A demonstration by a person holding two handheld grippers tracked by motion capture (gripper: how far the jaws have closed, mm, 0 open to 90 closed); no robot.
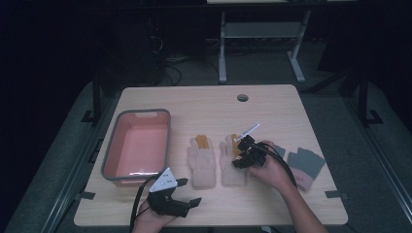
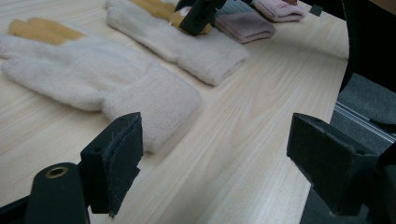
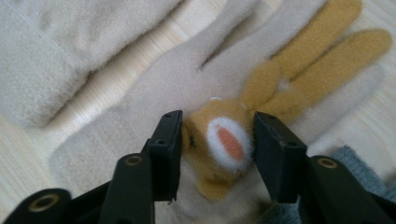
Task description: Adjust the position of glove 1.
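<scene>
Between right jaws, rabbit patch [image 3: 224, 144]

— From where does the high view look?
— From above the near edge of the wooden table [image 1: 272, 104], facing forward and down, far enough to take in the whole top and the floor beyond.

— And the left gripper view?
— Low over the table's near edge, skimming across toward the cream glove [image 2: 98, 79] that lies just ahead.

— The right gripper view?
— Pressed close above the second cream glove [image 3: 187, 79], looking nearly straight down on its orange rabbit face [image 3: 224, 140].

— What do they share?
— Both cream gloves, seen at the table's middle from the high view [image 1: 201, 162].
</scene>
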